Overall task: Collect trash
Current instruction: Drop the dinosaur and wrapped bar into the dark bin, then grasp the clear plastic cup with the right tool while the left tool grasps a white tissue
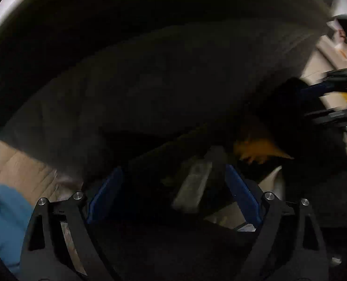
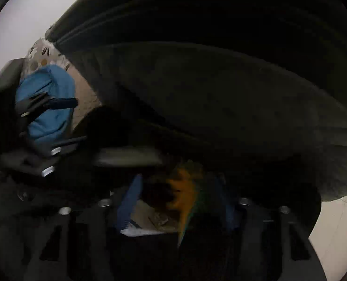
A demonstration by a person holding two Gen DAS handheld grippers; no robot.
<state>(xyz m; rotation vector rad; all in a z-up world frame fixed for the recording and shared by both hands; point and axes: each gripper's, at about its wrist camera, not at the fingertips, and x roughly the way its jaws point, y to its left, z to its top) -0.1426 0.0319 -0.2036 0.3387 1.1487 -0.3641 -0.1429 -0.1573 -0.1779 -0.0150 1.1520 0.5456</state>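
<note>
Dim, blurred surroundings with pale patches at the edges

A pale wall [image 2: 21, 11] shows bright at the upper left of the right wrist view, and a light tiled floor [image 2: 332, 217] at its lower right. Beside the wall lies a patterned cloth [image 2: 42, 51] with a blue fabric [image 2: 47, 89] bundle below it. In the left wrist view, beige flooring [image 1: 21, 168] streaks past under motion blur; everything else sits in deep shadow.

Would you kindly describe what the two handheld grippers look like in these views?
Both the left gripper and the right gripper have matte black angular finger frames with cut-out slots, round silver bolts at the joints, and flat blue pads on the inner faces.
</note>
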